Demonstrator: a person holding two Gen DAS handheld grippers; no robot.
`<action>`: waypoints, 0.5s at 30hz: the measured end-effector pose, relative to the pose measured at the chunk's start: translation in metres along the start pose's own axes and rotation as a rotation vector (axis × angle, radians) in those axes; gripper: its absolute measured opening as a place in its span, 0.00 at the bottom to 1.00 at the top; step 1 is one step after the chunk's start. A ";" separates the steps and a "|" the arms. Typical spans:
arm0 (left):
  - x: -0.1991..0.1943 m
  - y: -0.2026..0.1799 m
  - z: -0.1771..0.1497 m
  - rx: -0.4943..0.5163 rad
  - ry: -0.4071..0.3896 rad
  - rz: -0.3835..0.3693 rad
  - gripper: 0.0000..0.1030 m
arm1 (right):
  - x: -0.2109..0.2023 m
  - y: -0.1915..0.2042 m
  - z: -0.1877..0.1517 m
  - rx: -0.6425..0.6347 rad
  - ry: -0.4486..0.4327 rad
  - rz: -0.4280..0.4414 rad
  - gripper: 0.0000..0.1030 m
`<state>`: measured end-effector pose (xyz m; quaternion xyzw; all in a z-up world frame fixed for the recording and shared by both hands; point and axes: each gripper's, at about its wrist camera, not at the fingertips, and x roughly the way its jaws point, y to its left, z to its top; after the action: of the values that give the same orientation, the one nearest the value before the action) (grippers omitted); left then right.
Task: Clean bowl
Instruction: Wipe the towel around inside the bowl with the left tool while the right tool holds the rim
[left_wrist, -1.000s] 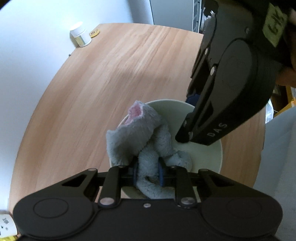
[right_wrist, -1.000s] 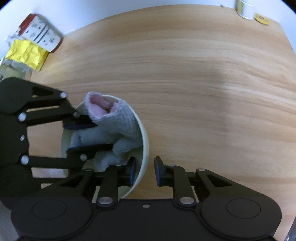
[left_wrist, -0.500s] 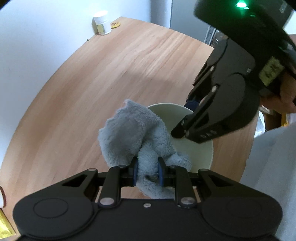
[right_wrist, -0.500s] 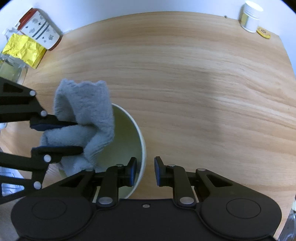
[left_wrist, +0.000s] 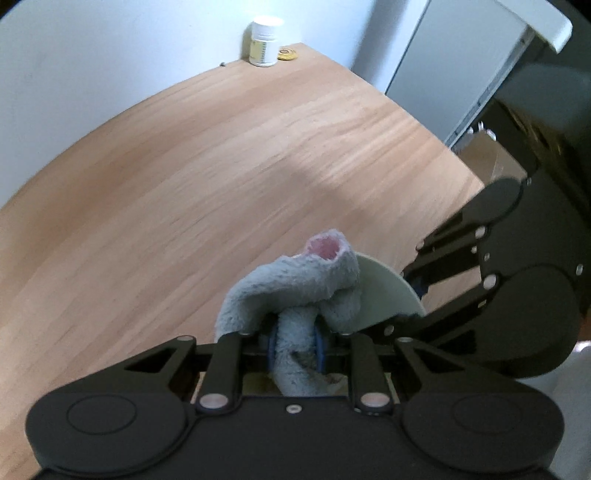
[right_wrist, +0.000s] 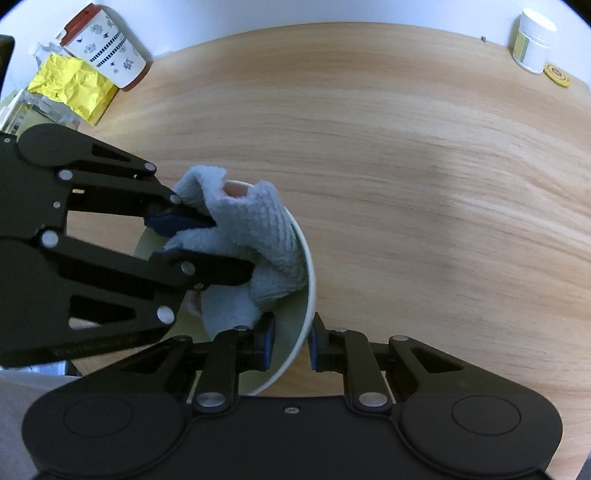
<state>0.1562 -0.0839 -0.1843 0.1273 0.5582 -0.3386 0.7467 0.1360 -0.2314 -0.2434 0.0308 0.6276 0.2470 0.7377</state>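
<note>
Inside pale green round bowl (right_wrist: 301, 258), my left gripper (right_wrist: 192, 236) pinching fluffy grey cloth (right_wrist: 255, 236), wiping; right gripper (right_wrist: 291, 341) clamping rim, steadying bowl.

My left gripper (left_wrist: 295, 347) points steeply down, jaws clamped on the cloth (left_wrist: 295, 288). My right gripper (right_wrist: 291, 345) pinches the bowl's rim (right_wrist: 308, 258).

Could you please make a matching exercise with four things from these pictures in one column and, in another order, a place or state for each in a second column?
Things:
1. cloth
2. bowl
3. white jar
4. yellow paper

Places or states:
A. rim pinched by the right gripper
B. far corner of the table, by the wall
C. beside the patterned cup
D. clamped in the left gripper

Pairs: 1-D, 2-A, 3-B, 4-C
</note>
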 end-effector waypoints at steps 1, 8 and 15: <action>0.000 0.002 0.002 -0.023 -0.007 -0.012 0.18 | 0.000 0.000 -0.001 -0.003 -0.004 0.001 0.20; -0.002 0.019 0.001 -0.111 -0.046 -0.092 0.18 | -0.005 0.002 0.001 -0.105 -0.031 -0.028 0.20; -0.003 0.021 0.004 -0.123 -0.023 -0.102 0.18 | -0.001 0.007 0.010 -0.280 -0.036 -0.035 0.19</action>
<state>0.1725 -0.0691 -0.1839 0.0486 0.5749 -0.3430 0.7413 0.1424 -0.2227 -0.2378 -0.0789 0.5740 0.3187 0.7502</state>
